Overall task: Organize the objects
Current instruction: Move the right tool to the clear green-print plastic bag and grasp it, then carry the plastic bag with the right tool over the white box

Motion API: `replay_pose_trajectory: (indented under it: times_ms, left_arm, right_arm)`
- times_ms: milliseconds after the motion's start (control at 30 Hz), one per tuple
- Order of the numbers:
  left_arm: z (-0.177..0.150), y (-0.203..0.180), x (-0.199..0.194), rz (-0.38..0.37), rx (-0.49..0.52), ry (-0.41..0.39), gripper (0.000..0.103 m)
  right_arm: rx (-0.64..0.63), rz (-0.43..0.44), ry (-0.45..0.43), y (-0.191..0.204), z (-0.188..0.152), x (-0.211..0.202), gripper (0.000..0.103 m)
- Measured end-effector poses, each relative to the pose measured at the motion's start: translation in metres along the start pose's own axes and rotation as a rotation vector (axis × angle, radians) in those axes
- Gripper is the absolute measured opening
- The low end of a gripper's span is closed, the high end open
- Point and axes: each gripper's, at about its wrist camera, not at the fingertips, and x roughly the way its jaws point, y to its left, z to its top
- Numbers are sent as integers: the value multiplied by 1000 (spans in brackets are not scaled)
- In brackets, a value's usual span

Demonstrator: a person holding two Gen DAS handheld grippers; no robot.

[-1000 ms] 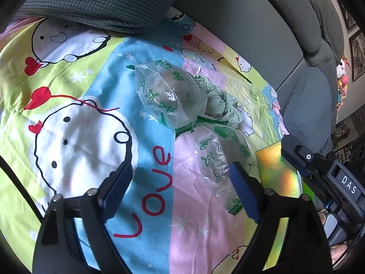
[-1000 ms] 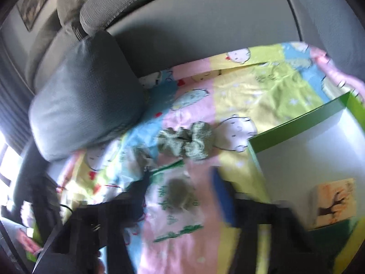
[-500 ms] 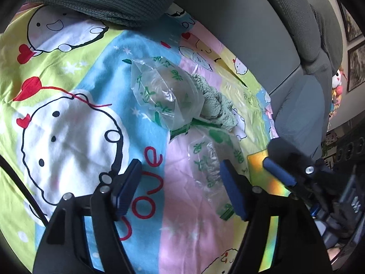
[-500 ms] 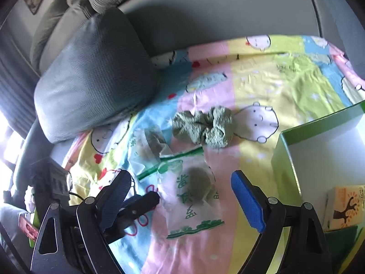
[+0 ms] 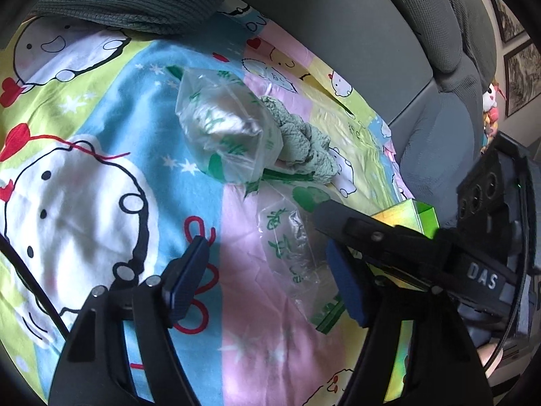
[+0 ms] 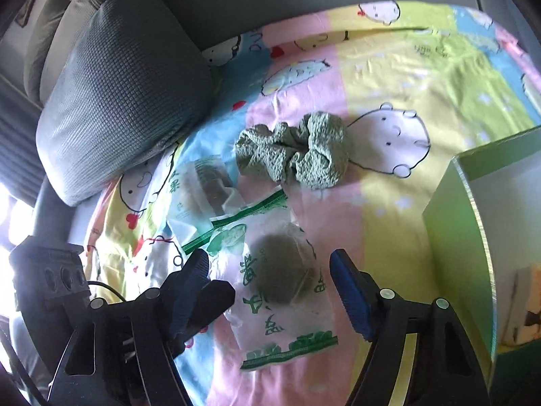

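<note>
Straddling the near plastic bag (image 6: 287,284), the right tongs (image 6: 268,282) stand spread, having just been closing, pads clear of it. Bag's long axis runs away toward the green cloth (image 6: 294,150). Left tongs (image 5: 267,270) also spread, beside it. Its dark contents stay unidentifiable; the green box (image 6: 473,237) is cut off.

A cartoon-print sheet (image 6: 389,77) carries two printed plastic bags (image 6: 284,277) (image 6: 203,196), a green scrunchie (image 6: 297,155), a grey cushion (image 6: 118,94) and a green box (image 6: 453,216).
</note>
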Motion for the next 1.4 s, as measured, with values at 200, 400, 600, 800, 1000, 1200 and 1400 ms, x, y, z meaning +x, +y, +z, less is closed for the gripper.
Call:
replay_pose_trajectory:
  times_ms: [200, 400, 600, 800, 1000, 1200, 1400]
  left_arm:
    - [-5, -13, 7, -19, 72, -2, 53]
    - [-8, -24, 7, -34, 130, -14, 42]
    - [-12, -38, -2, -38, 182, -27, 39]
    - [-20, -55, -23, -70, 255, -95, 39]
    - [-24, -66, -32, -94, 287, -123, 39]
    - [-27, -79, -42, -128, 327, -152, 40]
    - [-30, -89, -46, -154, 348, -160, 39]
  right_arm:
    - [37, 55, 48, -8, -4, 14, 72]
    - [47, 92, 43, -11, -7, 15, 68]
    - [55, 133, 17, -10, -14, 4, 67]
    - [34, 158, -60, -1, -21, -25, 67]
    - [21, 135, -119, 6, -29, -47, 67]
    - [-4, 122, -176, 11, -34, -68, 67]
    - [-20, 87, -222, 15, -40, -88, 67]
